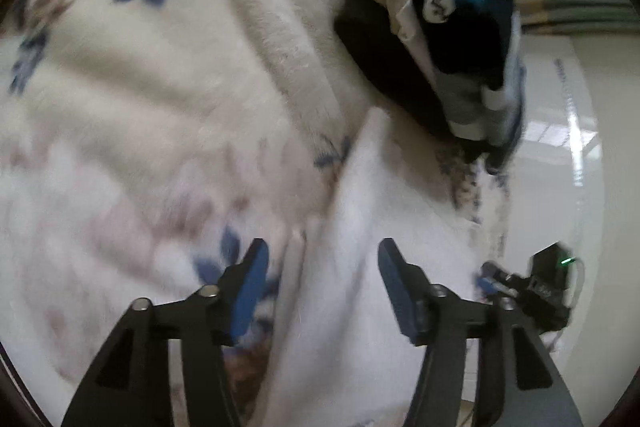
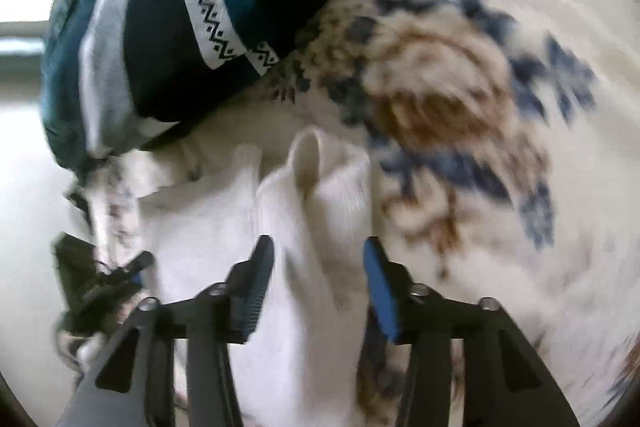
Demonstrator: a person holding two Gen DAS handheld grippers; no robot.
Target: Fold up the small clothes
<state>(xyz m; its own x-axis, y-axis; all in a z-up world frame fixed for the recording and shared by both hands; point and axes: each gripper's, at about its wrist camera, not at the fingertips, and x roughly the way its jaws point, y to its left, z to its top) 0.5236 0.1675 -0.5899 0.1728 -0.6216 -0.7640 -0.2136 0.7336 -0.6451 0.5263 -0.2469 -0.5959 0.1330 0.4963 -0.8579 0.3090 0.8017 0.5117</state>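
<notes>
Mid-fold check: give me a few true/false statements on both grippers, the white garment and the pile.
1. The left gripper is open, with the plain white garment between its blue-padded fingers. True.
2. The right gripper is shut on a dark sock. False: it is open over white ribbed cloth.
3. The pile of dark blue, teal and white clothes lies on the floral fleece blanket. True.
4. The blanket is plain grey. False: cream with blue and brown flowers.
</notes>
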